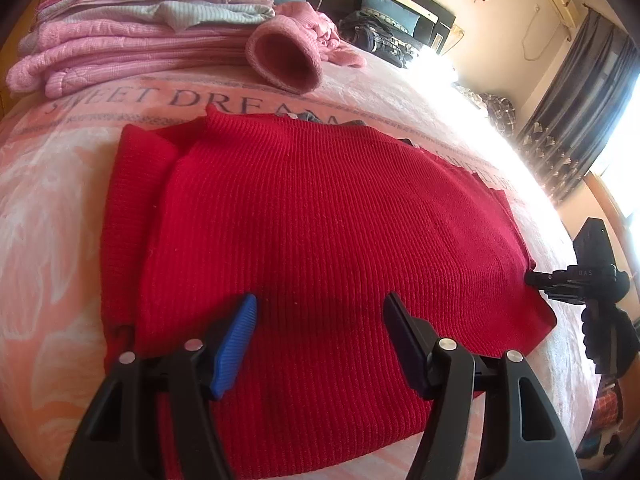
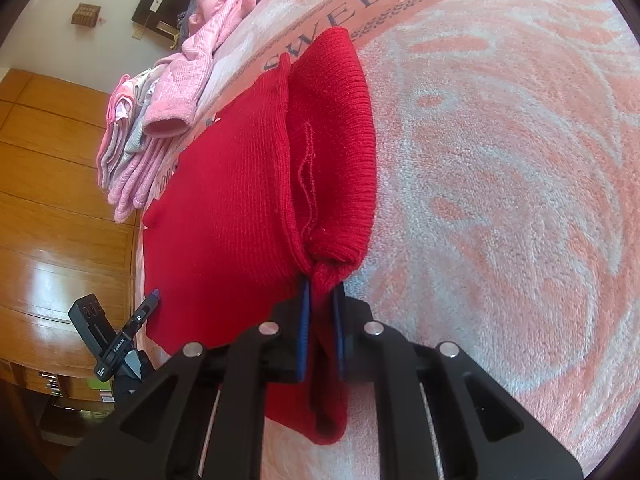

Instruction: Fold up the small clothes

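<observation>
Left wrist view: red ribbed knit sweater (image 1: 320,232) spread flat across the pink and white fleece blanket with dark lettering (image 1: 52,184), filling the middle of the frame.
Left gripper (image 1: 320,312): jaws wide apart, hovering over the sweater's near half, holding nothing; blue ribbed pad (image 1: 236,344) at 7 o'clock, black pad at 5 o'clock.
Folded sleeve: doubled over along the sweater's edge at 9 o'clock.
Right gripper (image 1: 532,278): at 3 o'clock, tip touching the sweater's right edge.
Stack of folded pink and grey clothes (image 1: 132,28): at 11 o'clock, beyond the sweater, on the blanket.
Pink knitted cuff, open-mouthed (image 1: 288,60): at 12 o'clock, just beside the stack.
Dark headboard with blue pillows (image 1: 384,8): at 1 o'clock, far end of the bed.
Right wrist view: right gripper (image 2: 322,320) at 6 o'clock, jaws narrow, clamped on a bunched fold of the sweater (image 2: 240,200) at the sleeve's end.
Sweater body: laid toward 10 o'clock from the grip.
Left gripper (image 2: 150,304): at 8 o'clock, near the sweater's edge; contact not discernible.
Wooden wardrobe (image 2: 52,200): at 9 o'clock.
</observation>
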`<state>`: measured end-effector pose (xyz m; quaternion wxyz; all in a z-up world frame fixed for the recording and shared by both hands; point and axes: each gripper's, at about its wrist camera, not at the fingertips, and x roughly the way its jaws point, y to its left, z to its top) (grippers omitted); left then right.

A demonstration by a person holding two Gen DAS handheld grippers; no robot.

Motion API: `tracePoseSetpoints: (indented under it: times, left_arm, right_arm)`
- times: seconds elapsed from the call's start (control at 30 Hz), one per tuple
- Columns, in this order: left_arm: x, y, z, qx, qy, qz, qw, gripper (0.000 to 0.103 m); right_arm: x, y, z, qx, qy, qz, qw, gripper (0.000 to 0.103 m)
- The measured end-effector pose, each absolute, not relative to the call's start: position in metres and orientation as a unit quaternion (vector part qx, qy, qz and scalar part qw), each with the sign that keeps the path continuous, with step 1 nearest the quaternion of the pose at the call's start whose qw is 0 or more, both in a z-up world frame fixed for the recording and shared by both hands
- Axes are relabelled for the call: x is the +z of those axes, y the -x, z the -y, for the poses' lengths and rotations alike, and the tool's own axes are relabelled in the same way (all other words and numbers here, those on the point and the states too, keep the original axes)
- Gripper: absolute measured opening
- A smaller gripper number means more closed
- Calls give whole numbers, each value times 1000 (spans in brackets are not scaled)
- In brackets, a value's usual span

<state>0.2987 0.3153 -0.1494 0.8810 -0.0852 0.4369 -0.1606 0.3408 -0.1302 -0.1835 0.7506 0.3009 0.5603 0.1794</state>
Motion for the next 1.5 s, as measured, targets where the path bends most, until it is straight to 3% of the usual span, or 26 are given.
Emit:
tracePoseSetpoints:
  times: [0.27,0.53,0.83,1.03,1.3,1.5]
  left_arm:
    - [-141,-297,-333,-179,136,-439,870,68]
    - [-144,-291,-354,-190,154,-439,864,68]
    - [-149,-289,-371,-202,176,-437,859,68]
    - [-151,-289,-375,-206,184,-439,855,68]
    - [-131,-286,-393,-206,250,-432,842,68]
    - [-126,-292,-394,-214,287,-431,829,68]
  right_arm:
    - [-132,-341,110,174,-282,-554,764,8]
    - [-61,-364,0,219,-179,-553,783,6]
    - [-99,-374,-115,252,-130,-593,753,5]
    - [-103,-358,-119,277,-141,-594,742,20]
    - [-83,-291,-114,283,-3,-557,781,52]
    - [-101,-268,-148,299,107,-533,784,60]
